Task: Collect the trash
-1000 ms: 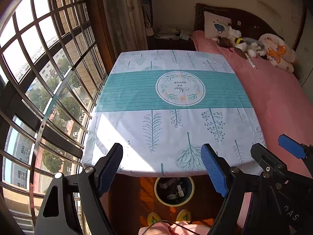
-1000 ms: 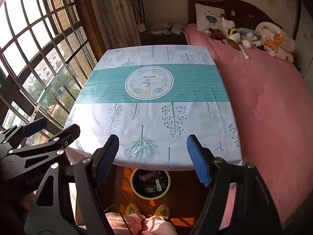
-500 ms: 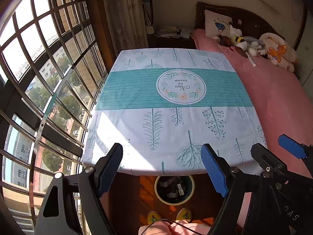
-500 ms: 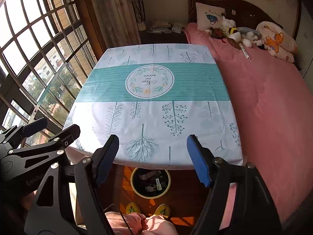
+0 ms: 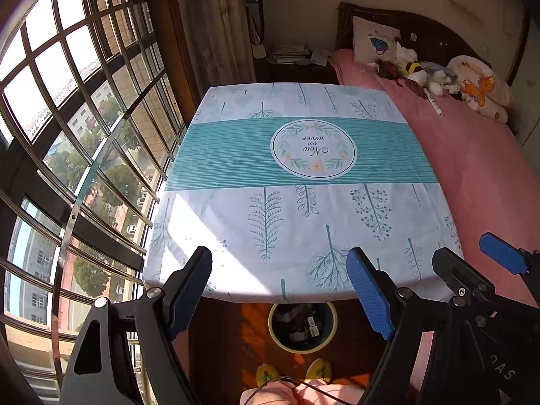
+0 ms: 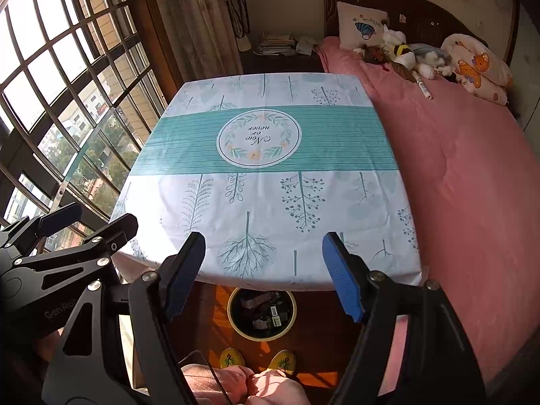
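Nearest, bottom of both views: person's pink-clad knees, a thin cable across them, yellow slippers (image 6: 258, 359) on the wood floor.

Left gripper (image 5: 280, 290): jaws spread wide, nothing between them, blue pads bare, held above the near table edge. Right gripper (image 6: 263, 271): same, wide apart and empty. Each one shows at the side of the other's view, so they sit side by side, near each other.

Trash bin (image 6: 262, 310): round, cream rim, dark inside, on the floor just under the near table edge, in front of the slippers. Trash in it: small wrappers or packets, one with a barcode label; the rest too dark to tell.

Table (image 5: 236, 236): white cloth printed with plants, teal striped band across the middle, round "Now or never" emblem (image 5: 314, 149). Sun patch on the near-left corner.

Left: barred window (image 5: 67, 118), curtain behind it. Right: bed with pink cover (image 6: 472, 185), touching the table's side. Far end: pillows, stuffed toys (image 6: 405, 55), dark headboard, paper stack on a nightstand.
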The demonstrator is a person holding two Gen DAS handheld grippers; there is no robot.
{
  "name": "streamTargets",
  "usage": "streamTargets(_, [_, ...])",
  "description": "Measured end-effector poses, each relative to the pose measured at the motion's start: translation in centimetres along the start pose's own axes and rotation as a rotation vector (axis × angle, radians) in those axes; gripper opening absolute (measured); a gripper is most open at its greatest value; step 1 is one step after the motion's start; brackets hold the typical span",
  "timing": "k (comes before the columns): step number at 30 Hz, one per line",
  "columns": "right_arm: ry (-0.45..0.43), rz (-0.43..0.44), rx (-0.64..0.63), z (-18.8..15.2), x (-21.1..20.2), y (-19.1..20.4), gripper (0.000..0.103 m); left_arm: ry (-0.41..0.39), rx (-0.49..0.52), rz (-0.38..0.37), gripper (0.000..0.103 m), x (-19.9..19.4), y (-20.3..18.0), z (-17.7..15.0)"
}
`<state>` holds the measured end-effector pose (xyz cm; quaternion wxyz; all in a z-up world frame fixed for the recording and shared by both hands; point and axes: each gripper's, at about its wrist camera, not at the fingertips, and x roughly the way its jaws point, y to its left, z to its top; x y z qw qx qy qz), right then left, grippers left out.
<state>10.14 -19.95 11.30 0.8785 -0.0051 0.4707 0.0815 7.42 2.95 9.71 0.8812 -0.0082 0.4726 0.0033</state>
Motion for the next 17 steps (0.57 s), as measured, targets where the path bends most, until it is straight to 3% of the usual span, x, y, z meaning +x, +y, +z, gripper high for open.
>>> streamTargets(17, [0.005,-0.002,0.001,-0.5,0.1,0.4,0.070,-0.005,0.007,0.002,0.083,0.2,1.0,-0.3])
